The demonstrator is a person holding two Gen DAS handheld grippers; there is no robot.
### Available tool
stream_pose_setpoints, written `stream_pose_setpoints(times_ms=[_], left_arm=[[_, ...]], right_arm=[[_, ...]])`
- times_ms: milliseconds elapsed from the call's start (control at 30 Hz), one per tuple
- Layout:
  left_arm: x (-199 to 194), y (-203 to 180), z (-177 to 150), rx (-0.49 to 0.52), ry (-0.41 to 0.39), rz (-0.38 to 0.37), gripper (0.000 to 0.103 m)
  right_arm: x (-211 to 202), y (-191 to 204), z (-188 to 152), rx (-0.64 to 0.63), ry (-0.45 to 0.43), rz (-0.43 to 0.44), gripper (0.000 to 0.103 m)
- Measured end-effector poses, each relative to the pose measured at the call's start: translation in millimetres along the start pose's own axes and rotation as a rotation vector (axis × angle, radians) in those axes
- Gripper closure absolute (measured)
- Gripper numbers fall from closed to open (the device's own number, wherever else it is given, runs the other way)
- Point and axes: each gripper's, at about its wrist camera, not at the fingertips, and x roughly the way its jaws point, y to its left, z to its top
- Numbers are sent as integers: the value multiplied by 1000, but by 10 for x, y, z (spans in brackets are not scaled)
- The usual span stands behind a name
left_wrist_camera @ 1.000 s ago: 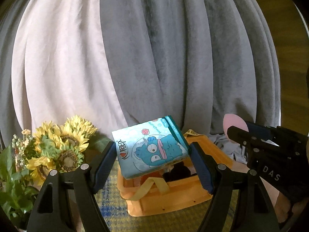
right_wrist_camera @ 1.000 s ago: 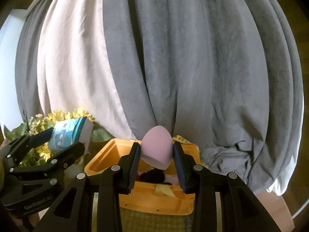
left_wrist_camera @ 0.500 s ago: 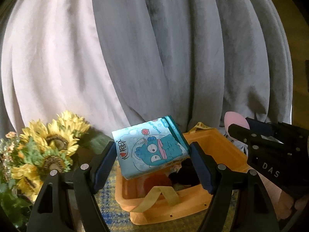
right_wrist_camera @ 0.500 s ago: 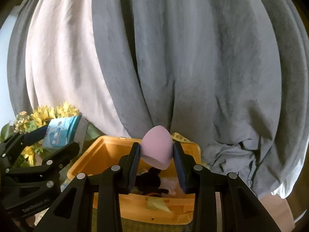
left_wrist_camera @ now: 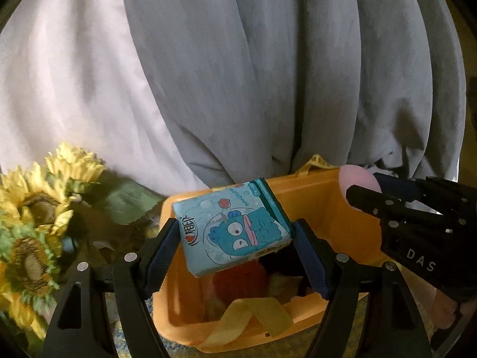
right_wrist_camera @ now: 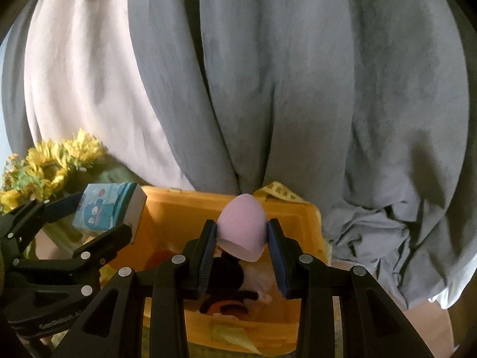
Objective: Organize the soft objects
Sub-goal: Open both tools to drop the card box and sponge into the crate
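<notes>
My left gripper (left_wrist_camera: 234,232) is shut on a light-blue tissue pack (left_wrist_camera: 229,226) printed with a blue cartoon creature, and holds it tilted above the left half of an orange bin (left_wrist_camera: 325,197). My right gripper (right_wrist_camera: 241,234) is shut on a pink egg-shaped sponge (right_wrist_camera: 242,228) over the same orange bin (right_wrist_camera: 182,211). In the right wrist view the tissue pack (right_wrist_camera: 104,208) shows at the left between the other gripper's fingers; the sponge (left_wrist_camera: 356,179) peeks out at the right of the left wrist view. A black plush toy (right_wrist_camera: 229,280) and other soft items lie inside the bin.
Grey and pale curtains (left_wrist_camera: 238,74) hang close behind the bin. Sunflowers (left_wrist_camera: 32,217) stand to the left of it. A yellow strap (left_wrist_camera: 247,319) drapes over the bin's near rim. The bin rests on a checked cloth.
Both grippers have moved forward and down toward the bin, which now looks larger and fills the space beneath them. Each grip is unchanged.
</notes>
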Motion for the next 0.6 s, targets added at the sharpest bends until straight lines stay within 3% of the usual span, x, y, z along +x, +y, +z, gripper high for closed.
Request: stream_pose_setpoints(times_ms=[467,533,600], left_arm=[[567,-41,-82,23,169,-47,24],[561,-27,-89,20,171,-40,21],[546,-16,-91,16,171,-36,18]], right_arm=[[495,-97,-92,-2,159,23,67],[530,-105,-105,-4,172,17,65],[566,-122,-118,-1,190,11,53]])
